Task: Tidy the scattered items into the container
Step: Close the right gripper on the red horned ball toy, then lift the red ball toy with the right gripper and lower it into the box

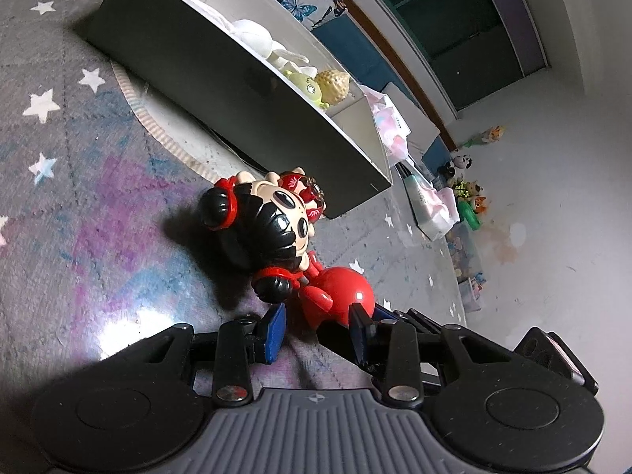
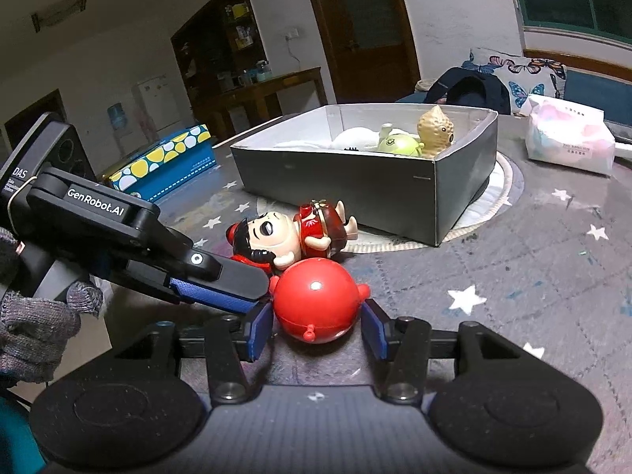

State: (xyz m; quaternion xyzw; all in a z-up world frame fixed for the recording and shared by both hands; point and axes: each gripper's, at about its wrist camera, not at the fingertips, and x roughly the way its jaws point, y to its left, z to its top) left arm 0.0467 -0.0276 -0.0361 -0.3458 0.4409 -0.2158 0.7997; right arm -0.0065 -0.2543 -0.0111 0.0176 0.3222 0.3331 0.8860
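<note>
A doll with black hair buns and a red dress (image 1: 272, 221) lies on its side on the starry mat, also in the right wrist view (image 2: 292, 233). A round red toy (image 2: 316, 300) lies just in front of it, also in the left wrist view (image 1: 343, 292). My right gripper (image 2: 316, 326) is open, one finger on each side of the red toy. My left gripper (image 1: 318, 326) is open and low beside the toys; it reaches in from the left in the right wrist view (image 2: 221, 284). The grey box (image 2: 395, 181) behind holds several toys.
A pack of tissues (image 2: 568, 138) lies right of the box. A spotted blue and yellow box (image 2: 162, 162) stands at the left. A round white mat (image 2: 489, 201) lies under the grey box. Furniture and a door stand behind. Small plush toys (image 1: 470, 193) sit by the wall.
</note>
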